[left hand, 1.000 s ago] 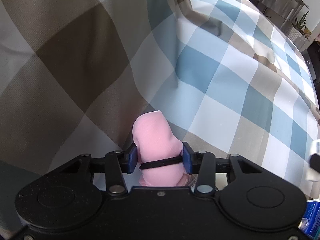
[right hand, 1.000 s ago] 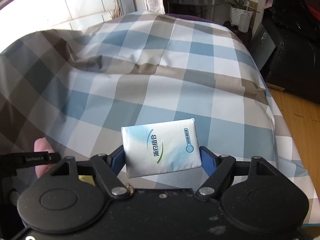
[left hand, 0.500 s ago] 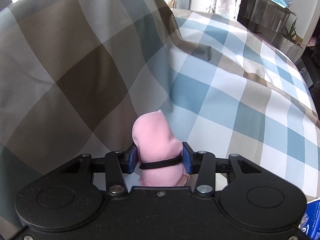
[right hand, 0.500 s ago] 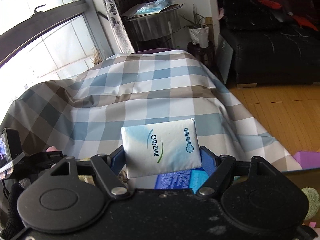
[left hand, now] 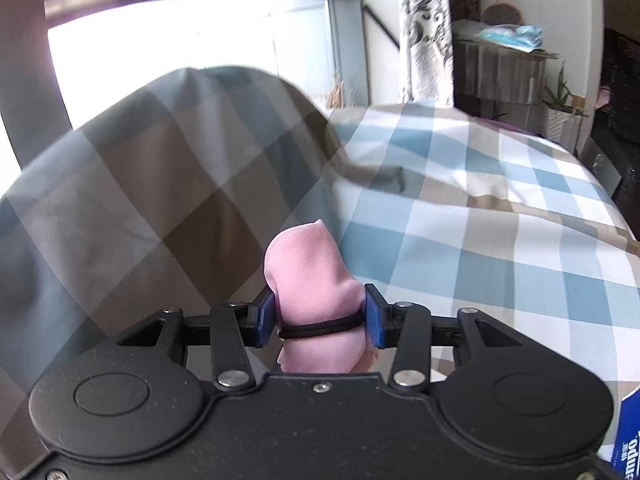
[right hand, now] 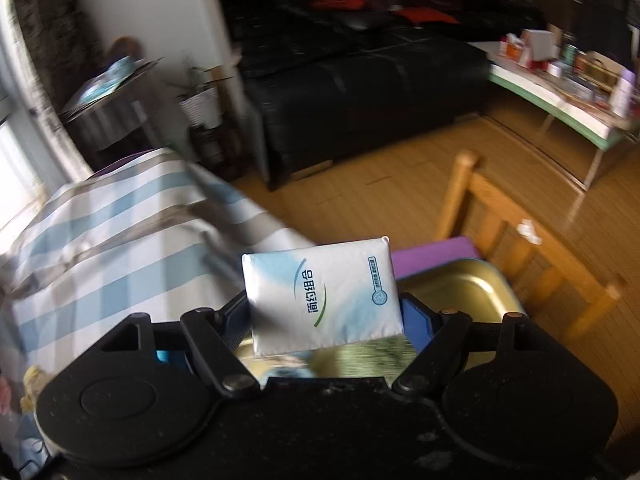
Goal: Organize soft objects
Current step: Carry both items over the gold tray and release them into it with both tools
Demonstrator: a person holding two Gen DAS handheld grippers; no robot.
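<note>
My left gripper [left hand: 320, 316] is shut on a rolled pink cloth [left hand: 310, 272] bound by a black hair tie [left hand: 320, 327]; its blue pads press on both sides of the roll. It hangs over a checked bedcover [left hand: 460, 248]. In the right wrist view my right gripper [right hand: 324, 316] is shut on a white and blue tissue pack [right hand: 320, 296], held flat by its two short ends. Past the pack and to its right sits a gold metal tin [right hand: 464, 292], with a purple block [right hand: 432, 254] at its far edge.
A raised hump of the bedcover [left hand: 160, 200] fills the left of the left wrist view, with a window behind it. To the right of the bed are a wooden floor [right hand: 400, 184], a wooden chair [right hand: 520, 240], a black sofa [right hand: 360, 80] and a cluttered low table [right hand: 560, 80]. A blue box corner [left hand: 628, 436] shows at lower right.
The right gripper has swung right with the tissue pack, from over the bed to over the gold tin and floor. The left gripper has tilted up, bringing the window into view, pink roll still held.
</note>
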